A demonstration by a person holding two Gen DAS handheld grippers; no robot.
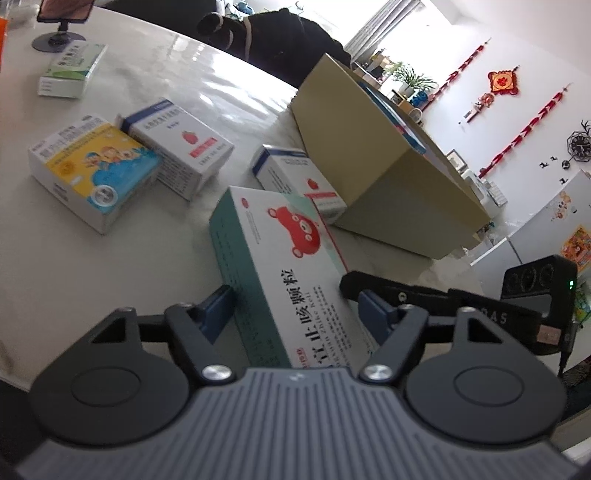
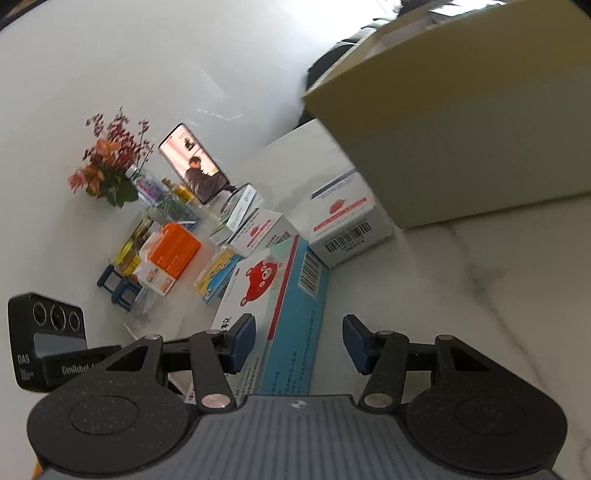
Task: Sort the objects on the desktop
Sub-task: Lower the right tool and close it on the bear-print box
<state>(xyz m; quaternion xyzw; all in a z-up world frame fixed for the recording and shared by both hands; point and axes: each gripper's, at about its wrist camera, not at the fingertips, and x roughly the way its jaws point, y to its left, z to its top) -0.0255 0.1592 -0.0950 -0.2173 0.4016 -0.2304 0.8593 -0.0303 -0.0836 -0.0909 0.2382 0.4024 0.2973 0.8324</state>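
- The bear box [image 1: 284, 258] lies flat on the white marble table [image 1: 110, 280], its long axis running straight away from my left gripper [image 1: 295, 306] toward the cardboard carton [image 1: 388, 173]; the red bear end points at the carton, the near end sits between my fingers.
- My left gripper is spread around that near end: the left blue pad [image 1: 218, 314] is just beside the teal side, the right pad [image 1: 373, 310] just off the other edge. I cannot tell whether either pad touches.
- My right gripper [image 2: 299, 343] is spread too, its left pad [image 2: 242, 341] over the box's white top and its right pad [image 2: 356, 343] clear of the teal barcode side.
- Between the far end and the carton stands a strawberry box [image 1: 299, 177], touching or nearly touching both.
- To the left sit a second strawberry box [image 1: 181, 144] and a yellow cartoon box [image 1: 92, 166], side by side; a green-and-white box [image 1: 70, 70] lies farther off near a phone stand [image 1: 61, 22].
- The right view shows an orange box [image 2: 173, 254] and flowers [image 2: 110, 158] behind.
- Large Chinese characters run along the bear box's lid; "DAS" and "GenRobot" are readable on the camera modules.
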